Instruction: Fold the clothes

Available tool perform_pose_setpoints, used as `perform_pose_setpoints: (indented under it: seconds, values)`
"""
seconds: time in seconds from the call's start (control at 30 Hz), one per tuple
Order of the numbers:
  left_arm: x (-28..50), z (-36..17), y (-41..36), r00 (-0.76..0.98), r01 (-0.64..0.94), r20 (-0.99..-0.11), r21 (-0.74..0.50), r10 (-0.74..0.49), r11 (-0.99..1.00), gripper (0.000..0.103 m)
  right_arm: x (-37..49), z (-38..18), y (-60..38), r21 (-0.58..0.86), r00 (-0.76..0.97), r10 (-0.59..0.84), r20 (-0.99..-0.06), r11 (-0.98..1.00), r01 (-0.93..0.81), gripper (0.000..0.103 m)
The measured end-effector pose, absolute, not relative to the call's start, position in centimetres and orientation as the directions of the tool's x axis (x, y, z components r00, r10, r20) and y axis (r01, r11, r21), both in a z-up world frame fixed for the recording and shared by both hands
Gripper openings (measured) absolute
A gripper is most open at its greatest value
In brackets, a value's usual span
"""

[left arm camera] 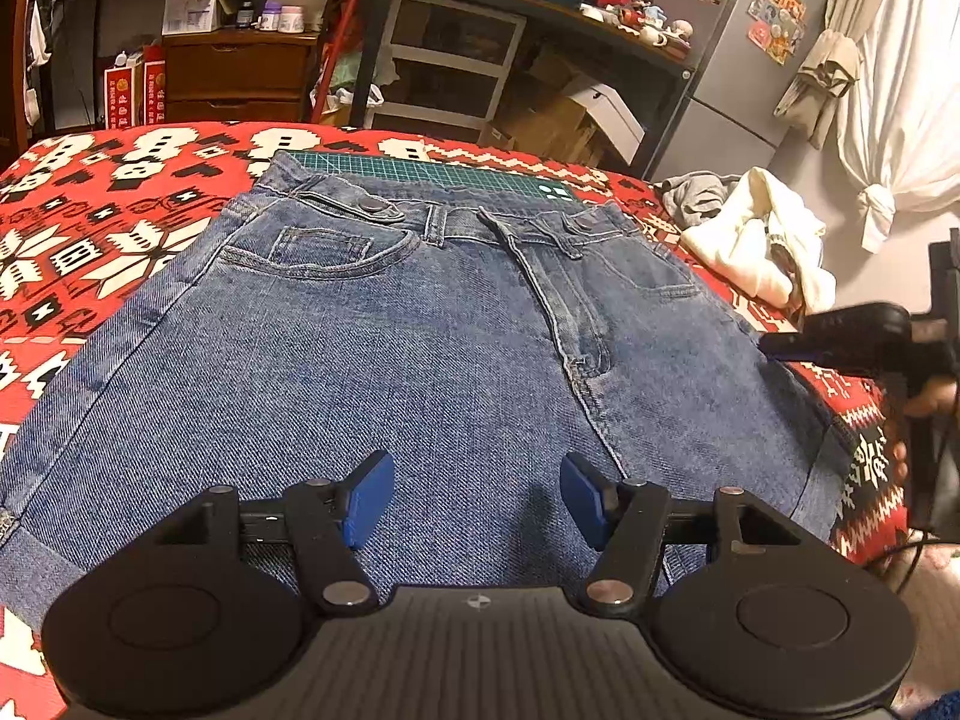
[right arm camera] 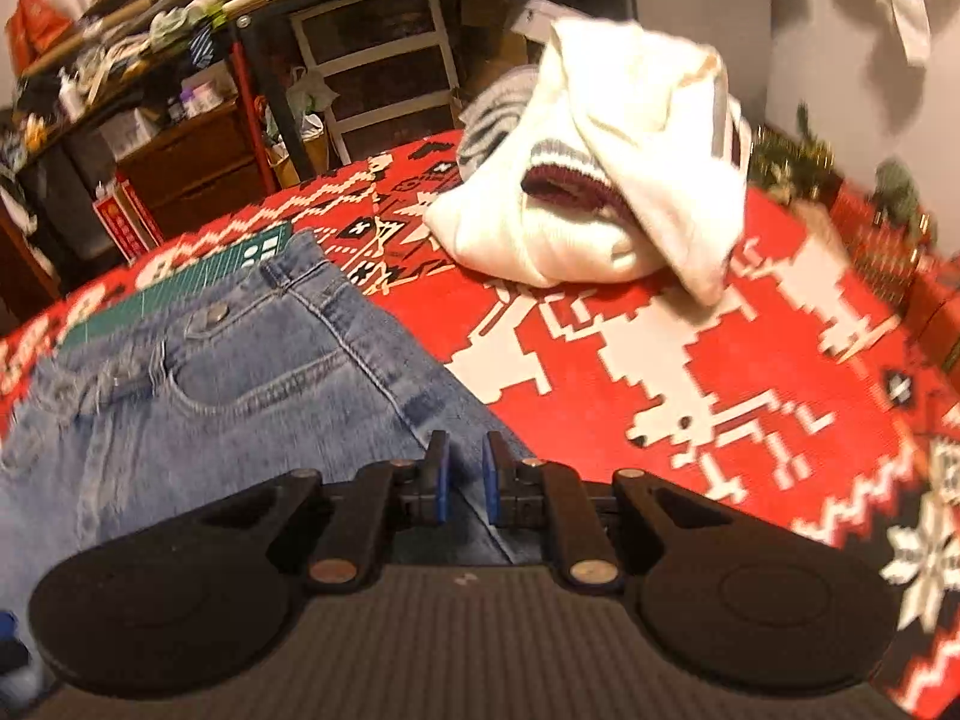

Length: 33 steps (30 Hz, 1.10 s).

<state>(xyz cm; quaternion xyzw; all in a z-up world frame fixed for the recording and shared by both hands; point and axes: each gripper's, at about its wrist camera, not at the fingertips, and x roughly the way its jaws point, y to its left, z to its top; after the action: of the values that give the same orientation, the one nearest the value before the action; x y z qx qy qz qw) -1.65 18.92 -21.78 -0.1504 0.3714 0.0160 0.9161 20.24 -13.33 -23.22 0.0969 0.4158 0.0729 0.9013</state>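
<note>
Left wrist view shows the denim shorts [left arm camera: 420, 348] spread flat and unfolded on the red patterned surface [left arm camera: 90, 228], left tongs [left arm camera: 477, 498] wide above them, right tongs [right arm camera: 465, 477] narrow and empty at their edge, so folding looks barely begun.

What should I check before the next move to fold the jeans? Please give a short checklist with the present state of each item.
1. Jeans lie flat, front side up: ok.
2. Left gripper jaws wide apart, nothing between them: ok.
3. Right gripper jaws narrowly apart, at the side edge of the jeans; whether they pinch the denim: cannot tell.
4. White garment lies apart from the jeans: ok.
5. Green cutting mat is partly under the waistband: not ok if it could slide.
6. Leg ends: out of view, cannot tell.
</note>
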Motion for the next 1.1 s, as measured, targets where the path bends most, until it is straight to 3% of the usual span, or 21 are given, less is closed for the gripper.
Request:
perform_pose_setpoints:
  seconds: [0.63,0.83,1.1]
  values:
    - [-1.7,-21.8,18.8,0.722,-0.134,-0.687,-0.246,-0.075,0.960,0.062,13.8,-23.1,-18.4,0.275,0.618,0.255,-0.743,0.959,-0.066,0.009]
    - [-1.7,-21.9,18.6,0.723,-0.130,-0.687,-0.235,-0.070,0.963,0.063,12.9,-22.7,-19.8,0.330,0.627,0.258,-0.735,0.944,-0.002,0.011]
    - [-1.7,-21.5,19.1,0.719,-0.130,-0.688,-0.280,-0.104,0.951,0.063,15.1,-22.3,-17.1,0.260,0.606,0.260,-0.752,0.961,-0.090,0.013]
